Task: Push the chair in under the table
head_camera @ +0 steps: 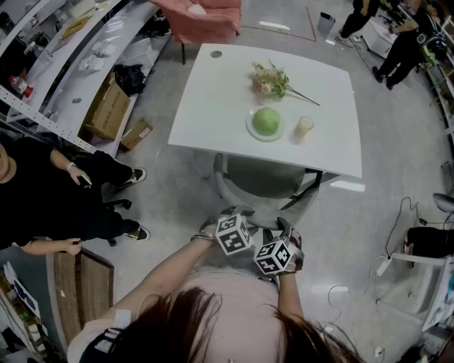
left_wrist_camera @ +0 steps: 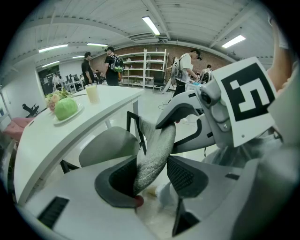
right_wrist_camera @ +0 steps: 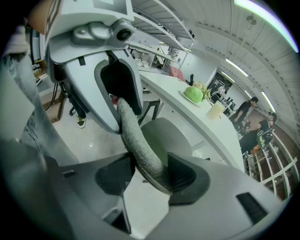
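Observation:
The grey chair (head_camera: 266,177) stands with its seat partly under the white table (head_camera: 213,106). Both grippers sit side by side on the top rim of its backrest (head_camera: 259,221). My left gripper (head_camera: 225,216) straddles that padded rim (left_wrist_camera: 157,150), which lies between its dark pads (left_wrist_camera: 117,180). The right gripper (head_camera: 287,230) holds the same rim (right_wrist_camera: 136,140), and the fabric rests against its pads (right_wrist_camera: 180,173). In each gripper view the other gripper appears further along the rim, the right one (left_wrist_camera: 171,124) and the left one (right_wrist_camera: 119,93).
On the table stand a green round thing on a plate (head_camera: 267,120), a cup (head_camera: 303,127) and a bunch of flowers (head_camera: 273,81). A pink chair (head_camera: 206,18) stands at the far side. A seated person (head_camera: 50,198) and shelving (head_camera: 71,64) are at left; cables (head_camera: 397,241) lie at right.

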`<action>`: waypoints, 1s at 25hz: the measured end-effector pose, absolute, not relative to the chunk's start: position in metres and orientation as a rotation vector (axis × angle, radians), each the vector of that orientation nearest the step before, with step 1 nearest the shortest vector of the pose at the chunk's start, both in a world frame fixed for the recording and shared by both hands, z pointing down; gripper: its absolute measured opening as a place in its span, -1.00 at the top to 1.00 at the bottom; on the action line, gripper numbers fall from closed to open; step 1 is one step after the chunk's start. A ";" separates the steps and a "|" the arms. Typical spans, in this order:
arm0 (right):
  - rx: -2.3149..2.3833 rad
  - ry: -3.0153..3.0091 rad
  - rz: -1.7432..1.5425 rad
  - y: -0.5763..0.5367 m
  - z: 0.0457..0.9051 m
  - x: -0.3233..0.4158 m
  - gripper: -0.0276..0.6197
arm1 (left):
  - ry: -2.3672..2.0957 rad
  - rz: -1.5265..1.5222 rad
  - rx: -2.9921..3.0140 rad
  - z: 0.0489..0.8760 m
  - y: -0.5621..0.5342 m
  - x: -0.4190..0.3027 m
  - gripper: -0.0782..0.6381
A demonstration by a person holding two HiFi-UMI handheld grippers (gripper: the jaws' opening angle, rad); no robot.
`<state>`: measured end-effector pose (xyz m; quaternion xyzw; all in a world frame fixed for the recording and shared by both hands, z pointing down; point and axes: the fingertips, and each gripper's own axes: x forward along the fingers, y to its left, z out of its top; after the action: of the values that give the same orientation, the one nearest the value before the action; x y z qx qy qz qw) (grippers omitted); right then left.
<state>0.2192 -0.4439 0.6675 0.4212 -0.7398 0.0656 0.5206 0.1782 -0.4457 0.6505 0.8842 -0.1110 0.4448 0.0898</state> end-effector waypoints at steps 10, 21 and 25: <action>1.000 -1.778 0.146 -0.467 0.667 0.224 0.24 | -0.341 1.318 2.630 0.650 -0.469 0.183 0.20; 0.995 -1.785 0.128 -0.486 0.667 0.227 0.25 | -0.345 1.321 2.632 0.650 -0.488 0.187 0.20; 0.990 -1.787 0.126 -0.491 0.669 0.228 0.25 | -0.352 1.320 2.637 0.652 -0.494 0.188 0.20</action>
<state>0.2280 -0.4913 0.6686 0.4132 -0.7454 0.0526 0.5204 0.1881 -0.4941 0.6523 0.8846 -0.1182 0.4428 0.0860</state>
